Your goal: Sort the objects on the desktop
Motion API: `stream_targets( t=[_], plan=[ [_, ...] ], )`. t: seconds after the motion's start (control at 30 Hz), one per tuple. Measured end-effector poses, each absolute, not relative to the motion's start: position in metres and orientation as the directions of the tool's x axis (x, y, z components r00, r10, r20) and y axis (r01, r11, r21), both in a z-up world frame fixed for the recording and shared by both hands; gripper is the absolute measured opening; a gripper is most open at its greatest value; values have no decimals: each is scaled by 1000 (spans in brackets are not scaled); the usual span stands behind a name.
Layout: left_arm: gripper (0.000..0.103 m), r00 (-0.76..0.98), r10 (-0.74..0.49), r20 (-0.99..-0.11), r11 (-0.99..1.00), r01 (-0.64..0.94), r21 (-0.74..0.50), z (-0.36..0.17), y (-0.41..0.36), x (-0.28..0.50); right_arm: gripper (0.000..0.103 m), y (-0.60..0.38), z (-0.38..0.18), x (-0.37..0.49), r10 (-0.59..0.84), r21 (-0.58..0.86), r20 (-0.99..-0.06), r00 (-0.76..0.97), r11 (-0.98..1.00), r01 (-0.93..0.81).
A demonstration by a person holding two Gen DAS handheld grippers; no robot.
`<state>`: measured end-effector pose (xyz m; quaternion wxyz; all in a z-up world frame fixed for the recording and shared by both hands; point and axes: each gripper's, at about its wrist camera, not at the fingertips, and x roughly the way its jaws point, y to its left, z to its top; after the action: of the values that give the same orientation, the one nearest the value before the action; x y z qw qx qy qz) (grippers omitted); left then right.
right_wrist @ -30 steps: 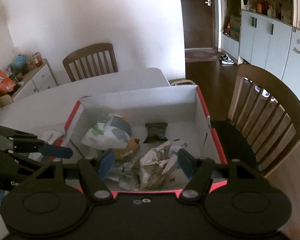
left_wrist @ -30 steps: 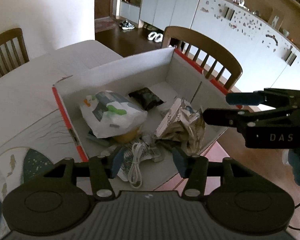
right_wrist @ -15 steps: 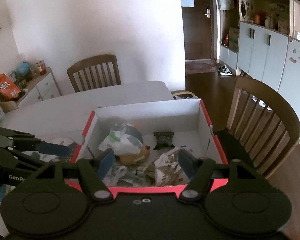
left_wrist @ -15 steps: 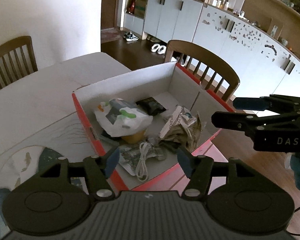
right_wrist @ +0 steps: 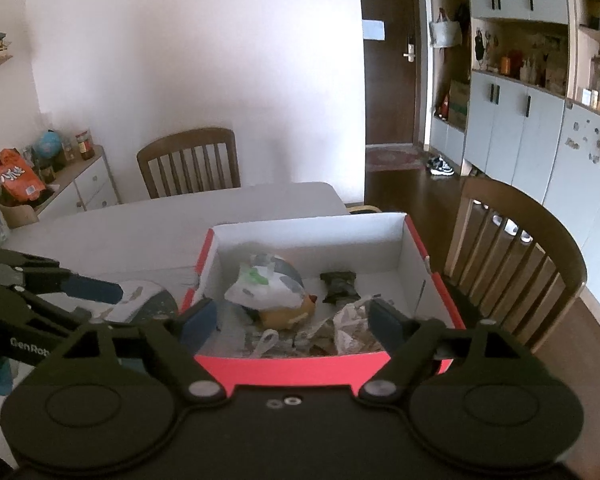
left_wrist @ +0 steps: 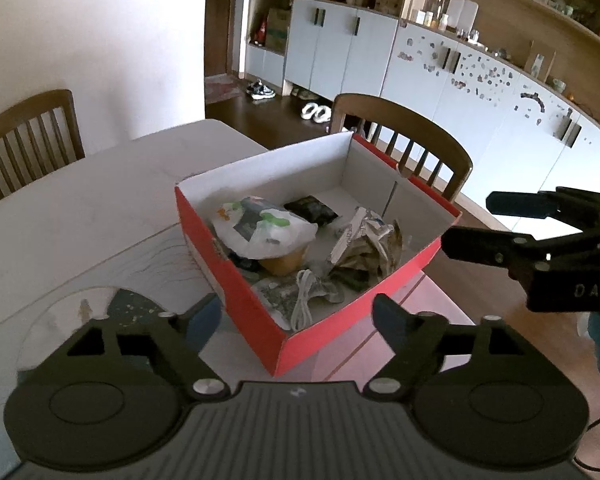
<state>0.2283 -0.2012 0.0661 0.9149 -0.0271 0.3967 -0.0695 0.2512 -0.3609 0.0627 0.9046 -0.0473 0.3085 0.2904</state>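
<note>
Both my claws back off from red cardboard box [left_wrist: 260, 320], higher than second ago; left gripper [left_wrist: 296, 316] and right gripper [right_wrist: 290, 320] opening, empty; white plastic bag [left_wrist: 260, 228], crumpled wrapper [left_wrist: 364, 244], white cable [left_wrist: 304, 300] all boxed, sorting seems nearly done

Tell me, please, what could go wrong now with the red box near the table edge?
The red box sits close to the table corner, so a push could tip it toward the floor. The white cable lies tangled among the wrappers and may drag them out. Both tools, left and right, are opening with nothing between them.
</note>
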Motion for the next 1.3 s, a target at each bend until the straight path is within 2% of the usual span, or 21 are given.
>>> stream_targets(
  t=[0.13, 0.27, 0.5, 0.67, 1.3],
  plan=[
    [89, 696, -138, -704, 990, 109, -86, 70, -196, 216, 86, -359, 65, 240, 489, 93, -578, 654, 835, -542],
    [99, 707, -141, -693, 990, 113, -86, 73, -192, 208, 89, -358, 67, 230, 485, 99, -569, 664, 842, -530],
    [99, 717, -150, -681, 989, 121, -90, 76, -184, 196, 97, -354, 70, 211, 501, 103, -539, 678, 837, -537],
    [99, 731, -138, -668, 990, 115, -80, 77, -181, 186, 100, -351, 71, 201, 501, 101, -523, 689, 840, -534],
    [99, 747, -161, -645, 987, 137, -88, 77, -184, 156, 100, -350, 60, 173, 483, 105, -532, 696, 853, -511]
  ],
)
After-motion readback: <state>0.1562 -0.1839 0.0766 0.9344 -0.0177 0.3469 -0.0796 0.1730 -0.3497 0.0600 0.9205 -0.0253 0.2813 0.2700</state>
